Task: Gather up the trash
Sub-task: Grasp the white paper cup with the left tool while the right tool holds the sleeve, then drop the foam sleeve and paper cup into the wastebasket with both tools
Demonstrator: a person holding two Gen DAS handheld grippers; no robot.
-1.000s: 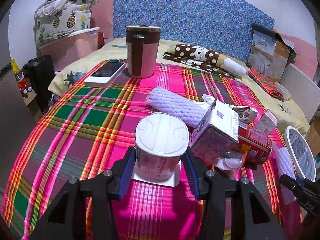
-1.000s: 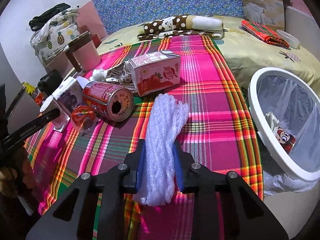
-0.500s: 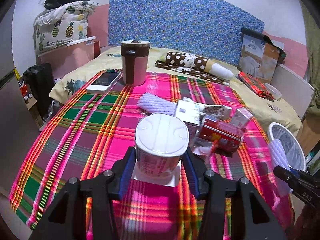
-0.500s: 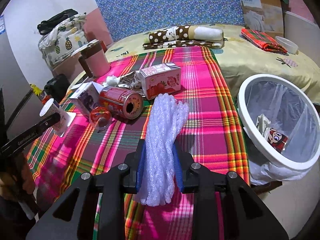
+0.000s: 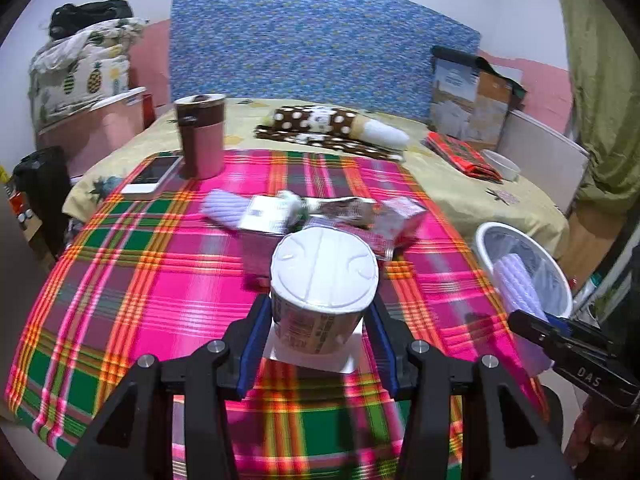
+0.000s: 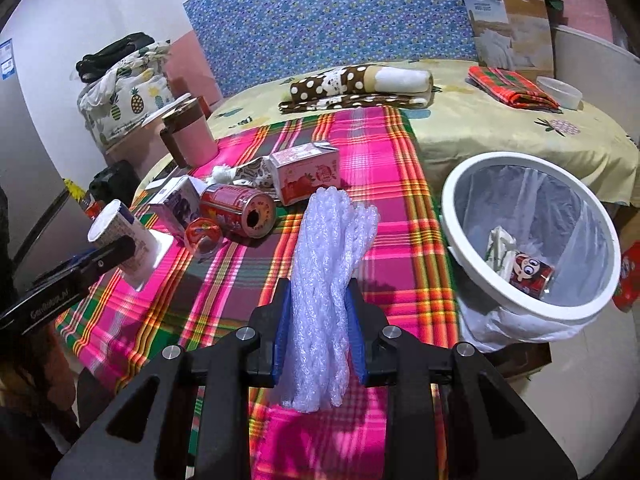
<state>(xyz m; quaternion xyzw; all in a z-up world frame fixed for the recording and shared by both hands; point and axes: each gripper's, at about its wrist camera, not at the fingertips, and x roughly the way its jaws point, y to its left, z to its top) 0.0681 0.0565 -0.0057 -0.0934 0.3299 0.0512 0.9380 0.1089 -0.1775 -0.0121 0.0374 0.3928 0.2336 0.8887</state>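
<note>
Your left gripper (image 5: pixel 318 334) had jaws clamped on white paper cup (image 5: pixel 322 292), held above plaid cloth (image 5: pixel 140 280). Your right gripper (image 6: pixel 318 334) had jaws pinched on white foam netting (image 6: pixel 328 276), just left of white bin (image 6: pixel 524 292). Red can (image 6: pixel 238 210) lay on cloth.

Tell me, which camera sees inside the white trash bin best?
The right wrist view. It looks down into the trash bin, so you can see its clear liner and a cartoon-printed wrapper at the bottom. In the left wrist view the bin sits small near the right edge, and the white foam net hides most of its inside.
</note>
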